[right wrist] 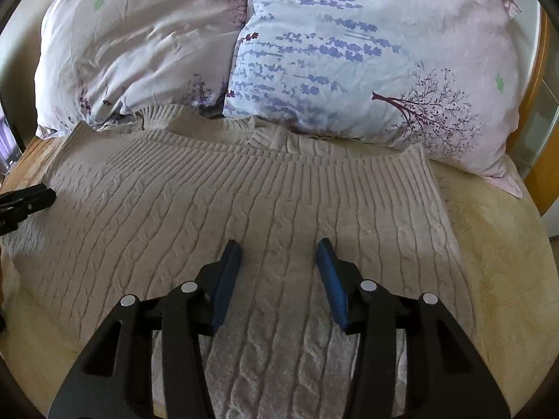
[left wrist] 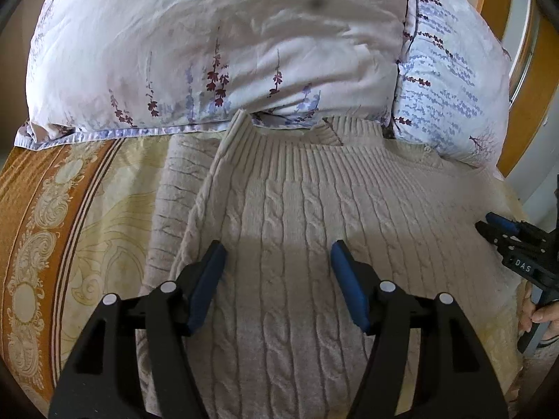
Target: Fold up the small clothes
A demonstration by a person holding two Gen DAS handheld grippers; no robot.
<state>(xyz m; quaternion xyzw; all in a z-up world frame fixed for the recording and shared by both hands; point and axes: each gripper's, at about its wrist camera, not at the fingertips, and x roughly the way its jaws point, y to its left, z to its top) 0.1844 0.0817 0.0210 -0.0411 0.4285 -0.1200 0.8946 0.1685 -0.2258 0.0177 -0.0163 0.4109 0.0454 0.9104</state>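
Fingers (left wrist: 344,262) near; only left view shows hand (left wrist: 538,314).

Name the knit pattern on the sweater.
Cable-knit with a ribbed hem, on the beige knitted sweater; right wrist view shows it best.

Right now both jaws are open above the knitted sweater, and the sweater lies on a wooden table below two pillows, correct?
Not a table: the sweater lies on a bed cover, as the right wrist view shows. The rest holds: both jaws open, two pillows behind.

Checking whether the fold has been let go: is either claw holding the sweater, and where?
Nothing is held. The left claw and right claw both stand open above the cable-knit sweater, nothing clamped between their pads.
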